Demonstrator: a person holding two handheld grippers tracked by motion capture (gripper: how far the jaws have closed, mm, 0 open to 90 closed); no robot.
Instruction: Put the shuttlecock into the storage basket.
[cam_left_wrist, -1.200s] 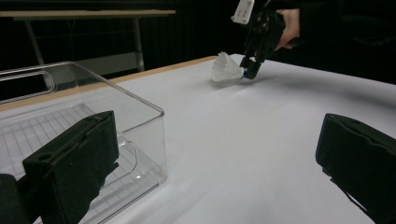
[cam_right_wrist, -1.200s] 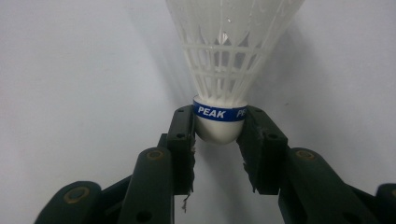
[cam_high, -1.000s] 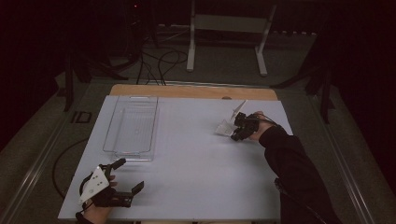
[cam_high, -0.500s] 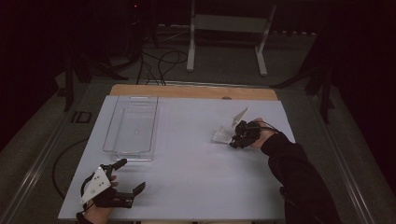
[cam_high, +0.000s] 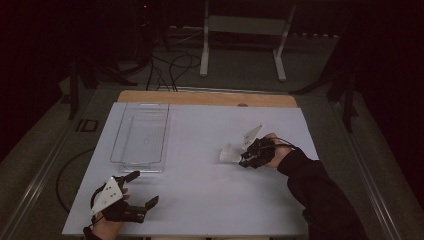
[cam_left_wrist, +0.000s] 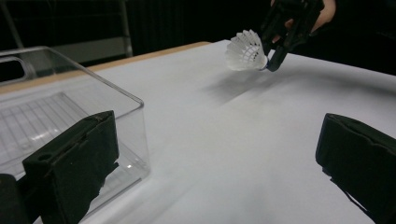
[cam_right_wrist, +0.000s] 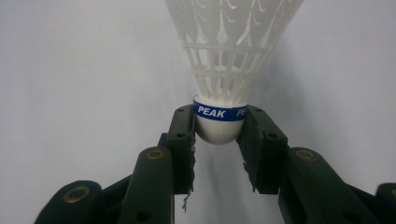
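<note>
Now, nearest to me at the lower left of the high view, my left gripper (cam_high: 131, 199) sits where it was a second ago, jaws spread wide and empty, resting low on the white table (cam_high: 200, 200). In the left gripper view its two black jaws stand far apart at the bottom corners, with nothing between them.

Further up, my right gripper (cam_right_wrist: 217, 135) has its pads pinched on the white cork of the shuttlecock (cam_right_wrist: 219, 126), just under the blue band, feathers fanning up and away. In the high view that gripper (cam_high: 243, 159) has slid down and leftward from its spot near the right edge a second ago, so the shuttlecock (cam_high: 230, 155) now sits right of centre, carried clear of the surface as far as I can judge.

Beyond, at the upper left of the table, the clear plastic bin (cam_high: 141, 134) lies empty. I take this as the carry toward it, roughly midway, with the drop not yet done.
</note>
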